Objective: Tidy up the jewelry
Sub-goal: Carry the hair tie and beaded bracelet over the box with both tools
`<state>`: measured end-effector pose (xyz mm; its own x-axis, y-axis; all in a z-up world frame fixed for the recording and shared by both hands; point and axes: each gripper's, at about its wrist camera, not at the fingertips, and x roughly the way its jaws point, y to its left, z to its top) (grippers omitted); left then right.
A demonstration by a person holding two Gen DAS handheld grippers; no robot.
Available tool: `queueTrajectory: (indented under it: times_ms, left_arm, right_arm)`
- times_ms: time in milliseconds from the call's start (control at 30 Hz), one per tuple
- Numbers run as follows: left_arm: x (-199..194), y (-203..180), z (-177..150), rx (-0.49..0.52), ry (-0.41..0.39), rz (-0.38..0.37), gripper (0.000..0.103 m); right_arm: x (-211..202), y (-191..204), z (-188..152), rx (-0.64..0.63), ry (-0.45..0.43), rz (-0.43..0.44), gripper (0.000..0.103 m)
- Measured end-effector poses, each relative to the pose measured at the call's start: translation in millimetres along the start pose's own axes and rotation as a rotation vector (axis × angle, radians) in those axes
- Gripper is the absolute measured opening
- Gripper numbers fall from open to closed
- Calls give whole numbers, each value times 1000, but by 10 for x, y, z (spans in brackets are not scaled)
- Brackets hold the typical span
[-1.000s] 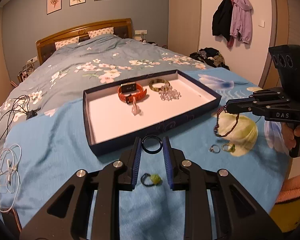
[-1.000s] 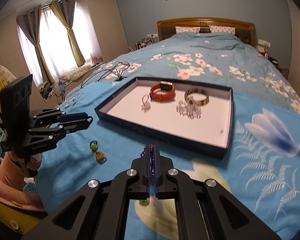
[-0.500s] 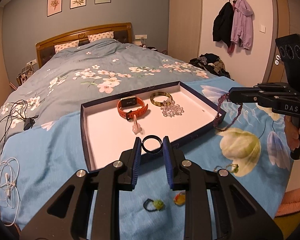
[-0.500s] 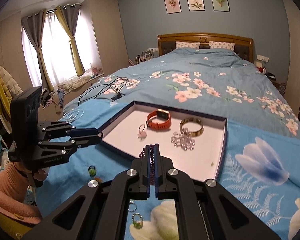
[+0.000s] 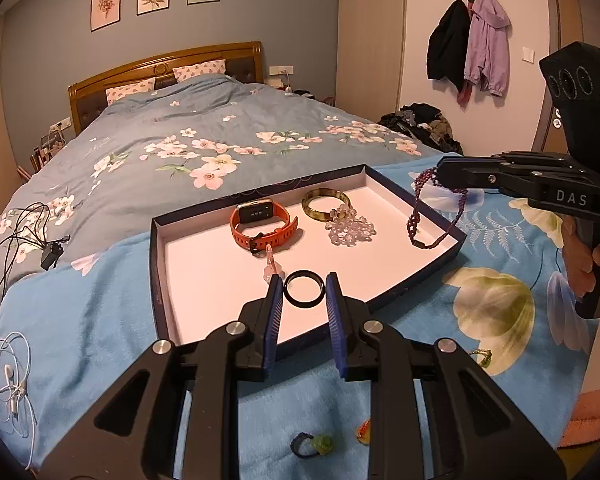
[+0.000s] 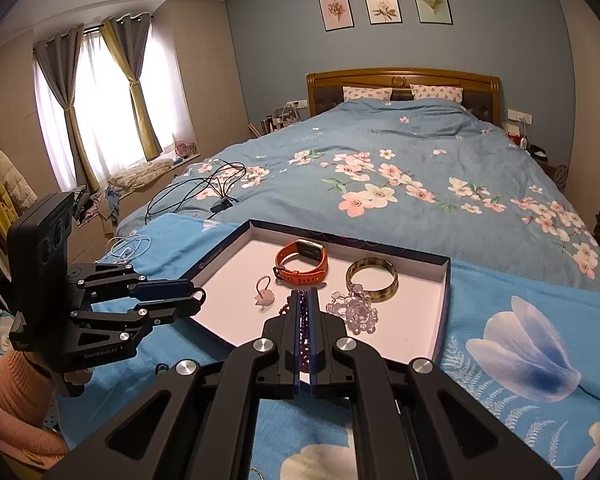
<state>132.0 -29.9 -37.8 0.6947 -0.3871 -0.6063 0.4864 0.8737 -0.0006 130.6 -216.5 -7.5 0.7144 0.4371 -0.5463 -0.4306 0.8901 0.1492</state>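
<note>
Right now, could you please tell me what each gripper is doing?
Left gripper: closed on a black ring.
Right gripper: closed on a purple bead string.

blue-grey wall [image 6: 260, 40], three framed prints [image 6: 384, 8], wooden headboard [image 6: 400, 76], curtained bright window [image 6: 100, 92], coats on hooks [image 5: 468, 40].
</note>
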Motion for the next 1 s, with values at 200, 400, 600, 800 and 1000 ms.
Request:
queueTrajectory:
  times_ms: [200,400,600,800,1000]
  left_arm:
    - [88,36,29,-11,8,7,22]
    - [134,61,52,-19,8,8,22]
    - [175,70,56,-20,15,17,22]
    - [236,76,66,-13,27,24,22]
    - [292,64,72,-11,37,23,22]
  right_arm:
    - [91,-47,16,20,6,7,2]
    - [108,-54,25,24,6,7,2]
    - [164,-74,41,30,11,6,2]
    - [226,-107,45,35,20,3,2]
    - [268,-124,54,42,25,5,2]
